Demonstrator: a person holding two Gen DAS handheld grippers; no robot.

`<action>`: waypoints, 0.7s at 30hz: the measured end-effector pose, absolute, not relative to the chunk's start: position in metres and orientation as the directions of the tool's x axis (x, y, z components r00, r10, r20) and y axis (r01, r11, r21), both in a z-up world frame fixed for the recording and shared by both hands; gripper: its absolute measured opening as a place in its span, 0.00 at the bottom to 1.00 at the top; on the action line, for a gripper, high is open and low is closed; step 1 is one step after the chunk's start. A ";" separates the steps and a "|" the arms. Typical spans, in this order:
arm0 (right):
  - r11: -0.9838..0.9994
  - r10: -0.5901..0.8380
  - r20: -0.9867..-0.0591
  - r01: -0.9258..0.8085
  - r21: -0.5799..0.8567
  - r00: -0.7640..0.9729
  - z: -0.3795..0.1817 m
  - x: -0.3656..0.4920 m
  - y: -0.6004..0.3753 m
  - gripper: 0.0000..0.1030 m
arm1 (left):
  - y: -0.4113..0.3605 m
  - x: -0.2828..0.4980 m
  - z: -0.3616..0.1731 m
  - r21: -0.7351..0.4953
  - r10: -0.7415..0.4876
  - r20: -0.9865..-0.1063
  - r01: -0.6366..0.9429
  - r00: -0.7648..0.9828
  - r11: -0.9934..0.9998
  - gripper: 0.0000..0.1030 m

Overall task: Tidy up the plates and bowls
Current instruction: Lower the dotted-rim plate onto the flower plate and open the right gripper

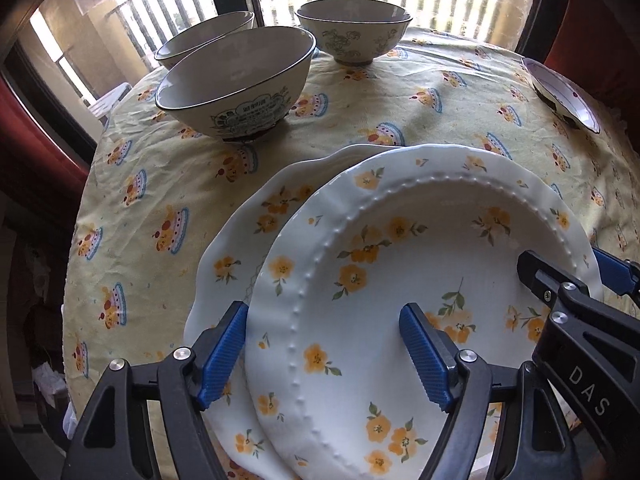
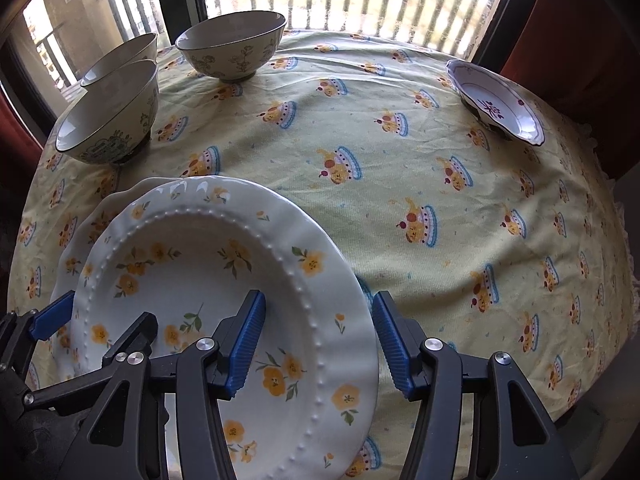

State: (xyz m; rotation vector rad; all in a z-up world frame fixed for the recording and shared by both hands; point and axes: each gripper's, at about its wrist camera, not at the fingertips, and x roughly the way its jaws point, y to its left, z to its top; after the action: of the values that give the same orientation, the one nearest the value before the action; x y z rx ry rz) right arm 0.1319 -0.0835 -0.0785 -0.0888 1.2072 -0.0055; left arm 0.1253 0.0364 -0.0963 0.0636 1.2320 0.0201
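Jaws of left gripper [image 1: 324,354] spread astride the near rim of white glazed plate with yellow flowers [image 1: 420,280], pads clear; right gripper [image 2: 318,346] likewise straddling the opposite rim, not pinching. Plate resting offset atop matching scalloped plate [image 1: 240,240]. Judged stiff, slick, breakable; best gripped at rim. Cream ceramic bowl [image 1: 236,84] empty.

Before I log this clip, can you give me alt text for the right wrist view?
The right gripper straddles the right rim of a yellow-flowered top plate, jaws open, with the left gripper at its opposite rim. That plate lies on a matching lower plate on a cake-print tablecloth; three bowls and a small dish sit further back.
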 end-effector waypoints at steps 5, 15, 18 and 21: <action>0.999 -0.045 -0.936 0.016 -0.042 0.348 -0.078 0.126 -0.090 0.58 | 0.040 0.130 -0.096 0.053 0.041 -0.948 0.032 0.316 0.998 0.79; 1.000 -0.020 -0.945 0.004 -0.020 0.326 -0.073 0.118 -0.091 0.39 | 0.050 0.129 -0.093 0.082 0.064 -0.950 0.047 0.307 0.996 0.78; 1.000 -0.029 -0.946 -0.001 -0.031 0.324 -0.074 0.120 -0.087 0.39 | 0.060 0.127 -0.087 0.035 0.024 -0.953 0.033 0.301 0.999 0.78; 1.000 -0.017 -0.952 0.000 -0.018 0.306 -0.076 0.123 -0.087 0.39 | 0.069 0.125 -0.083 -0.003 -0.006 -0.957 0.010 0.291 1.000 0.78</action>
State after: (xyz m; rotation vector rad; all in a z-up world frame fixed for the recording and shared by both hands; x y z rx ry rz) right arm 0.1230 -0.0871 -0.0757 -0.0155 1.2594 -0.0110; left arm 0.1252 0.0689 -0.0829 0.0036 1.2751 -0.0104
